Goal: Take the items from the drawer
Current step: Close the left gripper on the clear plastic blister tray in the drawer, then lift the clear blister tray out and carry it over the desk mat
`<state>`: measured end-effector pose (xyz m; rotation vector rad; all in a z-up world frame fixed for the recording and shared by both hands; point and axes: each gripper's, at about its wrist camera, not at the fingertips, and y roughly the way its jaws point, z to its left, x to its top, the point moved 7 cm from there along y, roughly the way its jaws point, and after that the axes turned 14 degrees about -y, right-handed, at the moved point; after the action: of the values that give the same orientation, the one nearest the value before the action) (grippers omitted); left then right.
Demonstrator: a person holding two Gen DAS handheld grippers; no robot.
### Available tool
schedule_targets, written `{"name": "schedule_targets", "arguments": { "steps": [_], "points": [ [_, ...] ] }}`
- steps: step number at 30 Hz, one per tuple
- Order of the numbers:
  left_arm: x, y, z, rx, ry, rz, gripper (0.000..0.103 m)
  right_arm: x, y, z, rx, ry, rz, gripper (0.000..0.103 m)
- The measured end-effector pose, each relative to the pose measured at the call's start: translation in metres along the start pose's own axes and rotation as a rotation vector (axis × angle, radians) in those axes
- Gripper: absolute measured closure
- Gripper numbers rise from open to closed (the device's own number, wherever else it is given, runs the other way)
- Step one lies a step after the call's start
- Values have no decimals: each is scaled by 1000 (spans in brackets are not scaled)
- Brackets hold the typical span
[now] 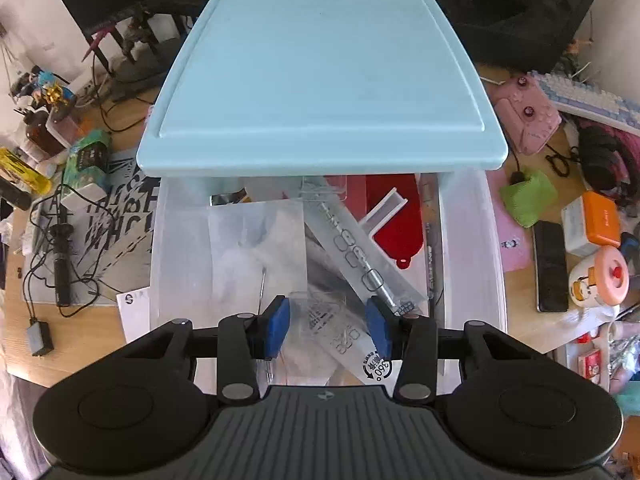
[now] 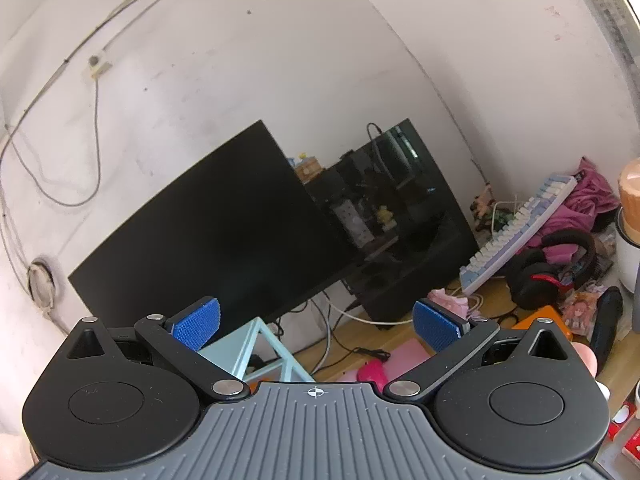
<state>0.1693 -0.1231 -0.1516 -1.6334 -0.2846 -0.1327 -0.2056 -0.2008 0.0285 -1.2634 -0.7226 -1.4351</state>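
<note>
In the left wrist view I look down into the pulled-out translucent drawer [image 1: 468, 240] under the unit's light-blue top [image 1: 320, 80]. Inside lie a frosted plastic bag [image 1: 256, 248], a long clear pack with a metal tool [image 1: 360, 248] and a red item [image 1: 396, 208]. My left gripper [image 1: 327, 330] hangs over the drawer's near end. Its blue pads sit on either side of a small clear packet [image 1: 332, 328] with printed labels and seem to press its edges. My right gripper [image 2: 316, 326] is held roughly level above the unit's blue corner [image 2: 260, 344], open, with nothing between its fingers.
The desk around the unit is crowded: black cables and a pen-like tool [image 1: 60, 248] on the left, a phone [image 1: 552, 264], pink controller [image 1: 524, 116] and keyboard [image 1: 580, 100] on the right. Behind stand a dark monitor [image 2: 208, 240] and PC case [image 2: 400, 220]; headphones [image 2: 548, 268] lie right.
</note>
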Motion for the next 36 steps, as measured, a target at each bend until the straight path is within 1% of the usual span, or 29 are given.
{"name": "schedule_targets", "arguments": {
  "steps": [5, 6, 14, 18, 21, 24, 29, 34, 36],
  "points": [
    [-4, -6, 5, -39, -30, 4, 61, 2, -3, -3, -10, 5, -5, 0],
    [-5, -8, 5, -49, -39, 8, 67, 2, -3, -3, -9, 5, -6, 0],
    [-13, -27, 16, -103, -72, 3, 67, 1, -3, 3, 2, 1, -7, 0],
    [-14, -37, 22, -121, -79, -32, 67, 1, -5, 9, 15, -6, -6, 0],
    [-14, -45, 25, -143, -98, -44, 67, 2, -6, 14, 24, -10, -6, 0],
    [-20, -54, 27, -189, -120, -24, 67, 1, -7, 18, 31, -17, -4, 0],
    [-30, -66, 23, -239, -118, 8, 67, 2, -10, 24, 42, -23, -1, 0],
    [-36, -80, 24, -251, -115, -21, 67, 3, -15, 31, 57, -28, -7, 0],
    [-37, -87, 25, -249, -115, -50, 67, 4, -18, 34, 62, -33, -7, 0]
  ]
}}
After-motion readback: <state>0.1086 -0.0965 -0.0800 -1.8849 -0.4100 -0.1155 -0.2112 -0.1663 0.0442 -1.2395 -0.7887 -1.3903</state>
